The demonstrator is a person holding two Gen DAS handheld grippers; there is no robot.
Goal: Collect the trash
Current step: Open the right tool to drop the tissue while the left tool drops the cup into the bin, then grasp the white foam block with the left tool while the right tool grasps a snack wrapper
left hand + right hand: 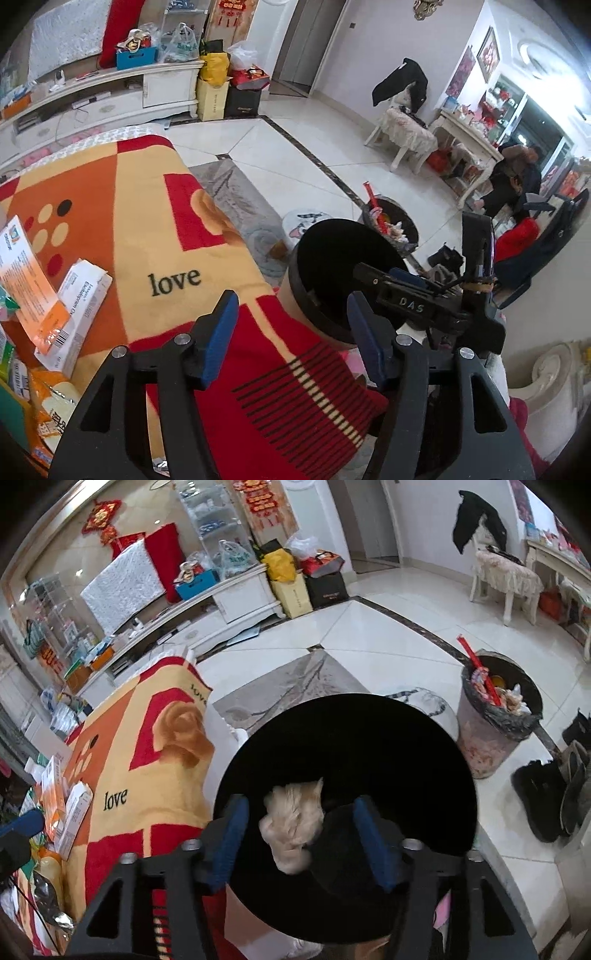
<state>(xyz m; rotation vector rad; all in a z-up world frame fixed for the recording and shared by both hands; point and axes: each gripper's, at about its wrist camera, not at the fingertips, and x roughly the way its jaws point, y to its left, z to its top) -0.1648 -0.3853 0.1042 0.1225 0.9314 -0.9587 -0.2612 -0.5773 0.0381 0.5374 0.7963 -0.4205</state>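
Left tool (291, 328): its blue pads stand apart with nothing between them, above the blanket at the tabletop edge.
Right tool (299, 834): the jaws are wide apart over the mouth of the black bin; the pads press on nothing.
Crumpled tissue (291, 827): a pale, blurred wad between the right tool's pads but free of them, seen against the dark inside of the bin.
Black bin (369, 738): a round, dark-lined container just beside the tabletop edge; in the left wrist view its rim (332, 229) is partly hidden by the right tool (417, 299), marked "DAS".
Blanket (147, 221): orange, red and cream, it covers the tabletop and carries the word "love".
Medicine boxes (74, 314): one white, one orange and white, lying at the left of the blanket; the small print is mostly too fine to read.
Snack packets (48, 410): orange, at the lower left edge, lettering unclear.
Floor bin (495, 716): grey, with a black liner, full of rubbish, well apart on the tiled floor.
Dark boots (546, 797): near the floor bin, at the right.
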